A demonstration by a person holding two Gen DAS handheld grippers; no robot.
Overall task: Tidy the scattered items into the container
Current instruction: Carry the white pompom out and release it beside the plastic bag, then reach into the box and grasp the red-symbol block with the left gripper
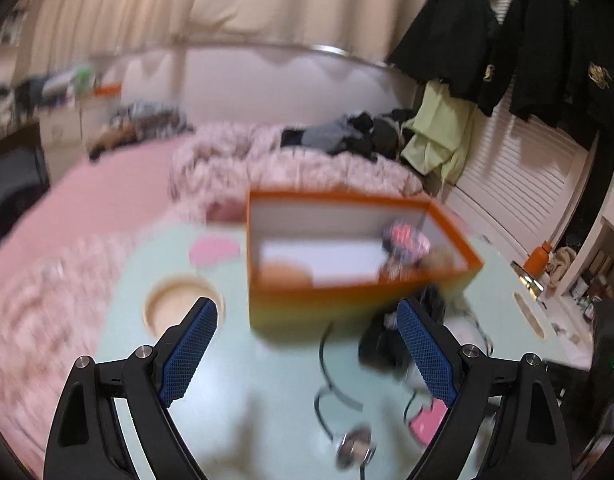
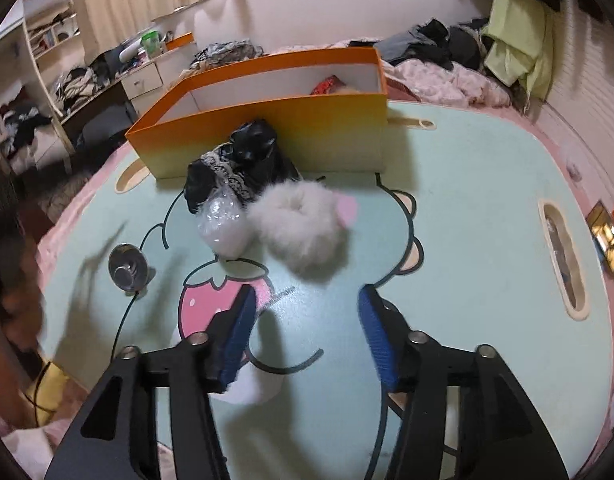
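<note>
Left wrist view, blurred: the left hand-held gripper (image 1: pixel 307 344) has its jaws spread wide with nothing between them, above the mint-green table (image 1: pixel 235 380). Ahead stands the orange box (image 1: pixel 347 300), a red patterned item (image 1: pixel 407 240) lying inside it.

Right wrist view: the right hand-held gripper (image 2: pixel 303 320) is parted and empty. Beyond it lie a white fluffy scrunchie (image 2: pixel 299 228), a clear plastic bag (image 2: pixel 223 228) and a black lace-trimmed bundle (image 2: pixel 243 160) against the box; a round metal piece (image 2: pixel 127 268) sits apart, left.

Home bedroom: pink bed (image 1: pixel 107 184), curtains (image 1: pixel 187 0), hanging clothes (image 1: pixel 507 40).
</note>
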